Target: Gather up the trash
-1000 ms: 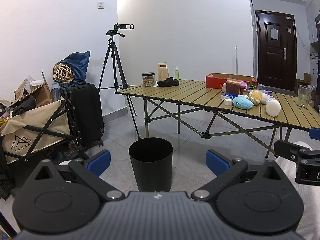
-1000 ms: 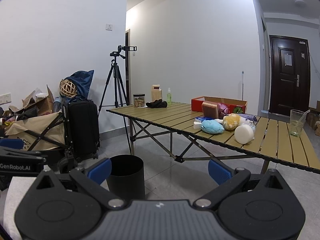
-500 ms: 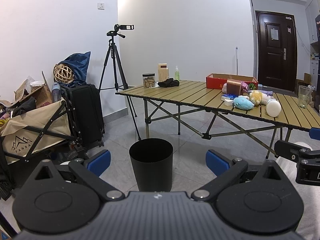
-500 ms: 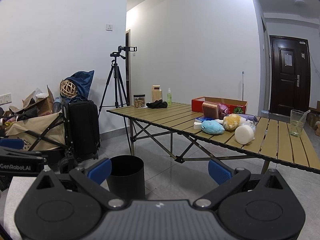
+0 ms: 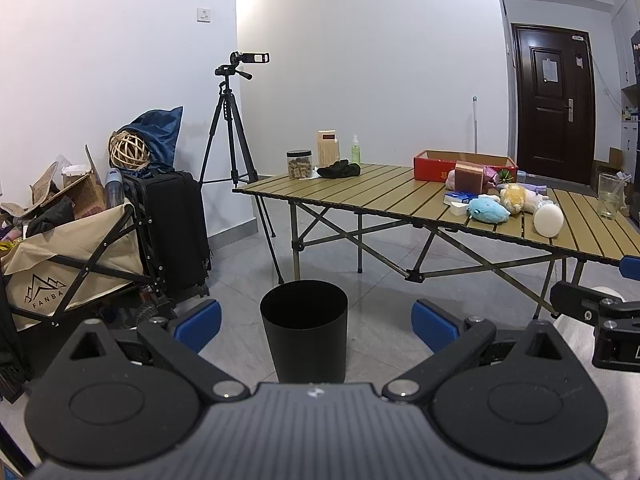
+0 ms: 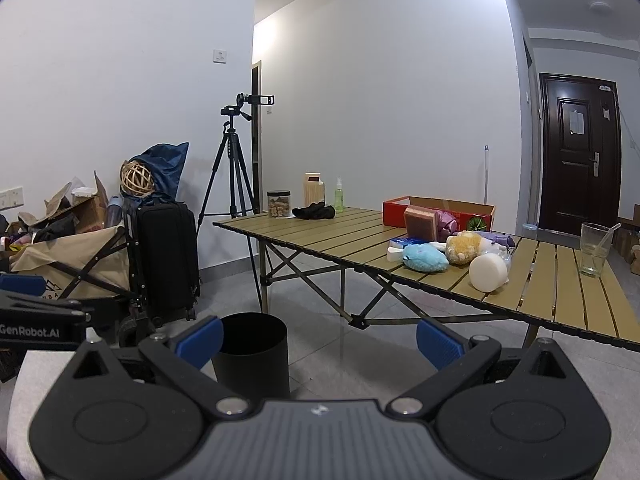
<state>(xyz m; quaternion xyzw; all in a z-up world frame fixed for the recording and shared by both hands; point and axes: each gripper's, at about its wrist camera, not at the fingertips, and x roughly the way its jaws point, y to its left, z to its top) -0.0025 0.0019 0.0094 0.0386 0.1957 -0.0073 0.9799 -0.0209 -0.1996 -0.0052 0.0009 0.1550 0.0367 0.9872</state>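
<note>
1. The left claw (image 5: 316, 322) is spread wide and holds nothing; the black trash bin (image 5: 304, 340) stands on the floor straight ahead, between its blue pads.
2. The right claw (image 6: 319, 338) is likewise released, with the bin (image 6: 252, 354) low to its left.
3. "GenRobot.AI" reads on the left claw's side in the right wrist view.
4. The tan wagon (image 5: 60, 276) is marked "FANBA".
5. Plush toys (image 6: 424, 258) lie on the slatted bench (image 6: 340, 236), well apart from the bin.
</note>
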